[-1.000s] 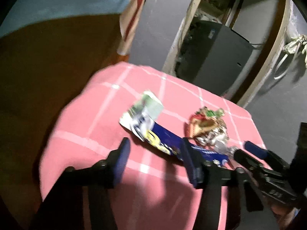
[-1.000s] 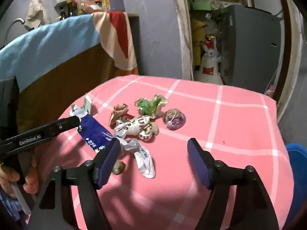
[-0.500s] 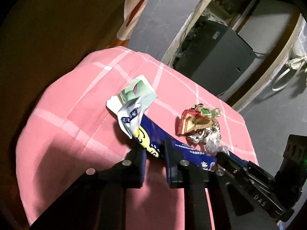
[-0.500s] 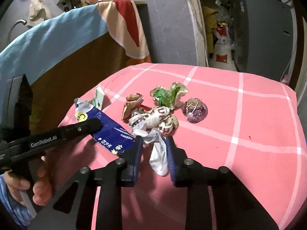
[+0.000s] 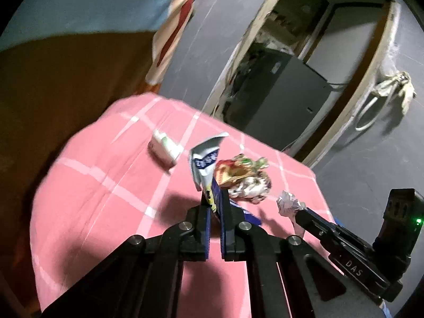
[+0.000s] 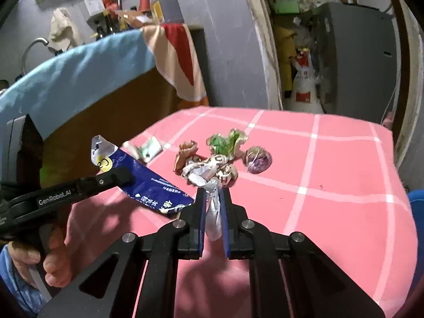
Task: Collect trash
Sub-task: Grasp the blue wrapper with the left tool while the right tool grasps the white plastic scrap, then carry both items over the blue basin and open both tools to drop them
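My left gripper is shut on a long blue wrapper and holds it above the pink checked table; the wrapper also shows in the right wrist view. My right gripper is shut on a crumpled white wrapper, lifted off the table; it shows in the left wrist view. On the table lie a pile of crumpled wrappers, a green wrapper, a purple ball of wrapper and a small green-white packet.
An orange-brown cabinet draped with blue and red-striped cloths stands left of the table. A doorway with a grey appliance is behind. A blue bin edge shows at the table's right.
Both grippers have lifted their wrappers off the table. The blue wrapper came away from the small green-white packet, which stays on the cloth.
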The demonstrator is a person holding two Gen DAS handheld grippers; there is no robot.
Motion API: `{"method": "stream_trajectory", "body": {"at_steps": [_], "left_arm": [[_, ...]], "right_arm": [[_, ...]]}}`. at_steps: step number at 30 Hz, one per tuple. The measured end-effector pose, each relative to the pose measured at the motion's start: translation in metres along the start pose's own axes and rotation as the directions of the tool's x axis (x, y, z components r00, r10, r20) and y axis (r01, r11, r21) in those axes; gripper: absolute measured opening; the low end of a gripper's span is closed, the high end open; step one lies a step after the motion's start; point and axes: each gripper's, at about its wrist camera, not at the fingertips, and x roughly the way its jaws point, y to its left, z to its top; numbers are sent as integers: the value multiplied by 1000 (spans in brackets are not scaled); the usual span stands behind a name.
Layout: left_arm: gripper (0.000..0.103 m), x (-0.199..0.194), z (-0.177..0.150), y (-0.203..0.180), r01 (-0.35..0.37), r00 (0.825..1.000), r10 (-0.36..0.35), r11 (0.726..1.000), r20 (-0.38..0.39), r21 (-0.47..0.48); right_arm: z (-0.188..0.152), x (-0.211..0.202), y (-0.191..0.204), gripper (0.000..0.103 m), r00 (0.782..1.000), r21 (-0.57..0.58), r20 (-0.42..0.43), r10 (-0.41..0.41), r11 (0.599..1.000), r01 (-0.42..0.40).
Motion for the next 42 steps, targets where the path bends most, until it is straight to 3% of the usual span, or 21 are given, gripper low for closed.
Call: {"method": "stream_trajectory", "body": {"at_steps": [7,13,19,27,31,36,42], "left_arm": [[1,-19,-7,-34,39,995,-45,996,89,75],[1,-29,-12,-76,92,978,-119,983,169,160],[1,-36,-16,-123,137,951,-196,961,241,241],[1,-30,-29,-192,210,903,-311,922,296,326],[1,-22,-42,-228,242,882,-364,895,300,374],[1,-13,-60,-258,266,869,-402,871,289,414],[1,13,-77,-292,301,886,-417,850,204,432]], "right_arm": [[-2,-43,-6,9,990,0,134,-30,1000,30],[-3,-87,-15,9,959,-1,269,-85,996,89],[-6,-135,-30,9,901,8,403,-159,985,170],[-18,-199,-62,9,803,58,524,-284,953,299],[-26,-226,-82,9,761,90,548,-348,929,359],[-38,-248,-106,9,723,138,550,-417,900,413],[-56,-255,-134,9,717,190,508,-477,874,447]]}}
